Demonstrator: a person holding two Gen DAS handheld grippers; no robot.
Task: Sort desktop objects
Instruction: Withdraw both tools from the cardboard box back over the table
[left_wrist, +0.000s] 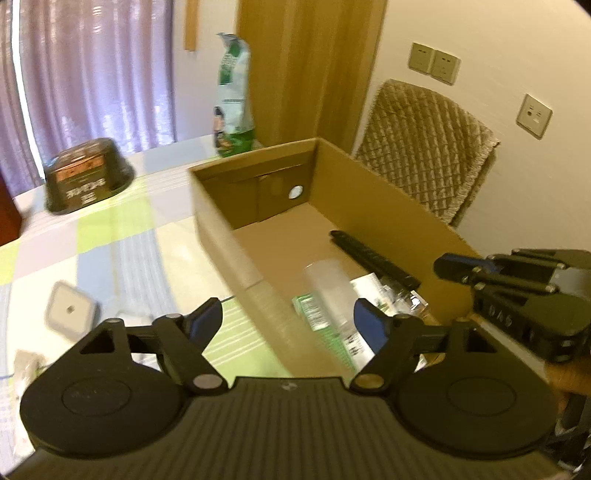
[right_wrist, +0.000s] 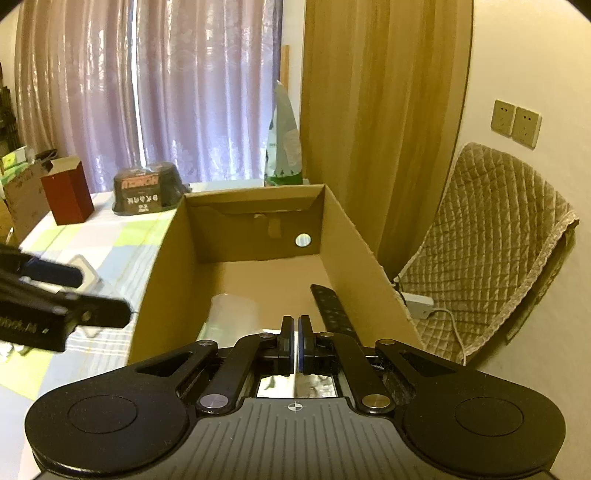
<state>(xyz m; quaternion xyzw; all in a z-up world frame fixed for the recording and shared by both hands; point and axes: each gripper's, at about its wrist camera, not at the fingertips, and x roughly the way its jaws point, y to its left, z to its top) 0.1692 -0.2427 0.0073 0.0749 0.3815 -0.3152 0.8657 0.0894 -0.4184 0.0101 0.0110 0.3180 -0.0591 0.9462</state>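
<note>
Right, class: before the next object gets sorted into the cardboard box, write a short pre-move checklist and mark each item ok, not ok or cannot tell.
1. Left tongs open and empty: ok.
2. Right tongs ready to grasp: not ok, shut.
3. Cardboard box open-topped, with bare floor at the far end: ok.
4. Things already in the box, the black remote and the clear cup, lie below the rim: ok.
5. White square item on the tablecloth, unobstructed: ok.
6. What that white item is: cannot tell, blurred.
</note>
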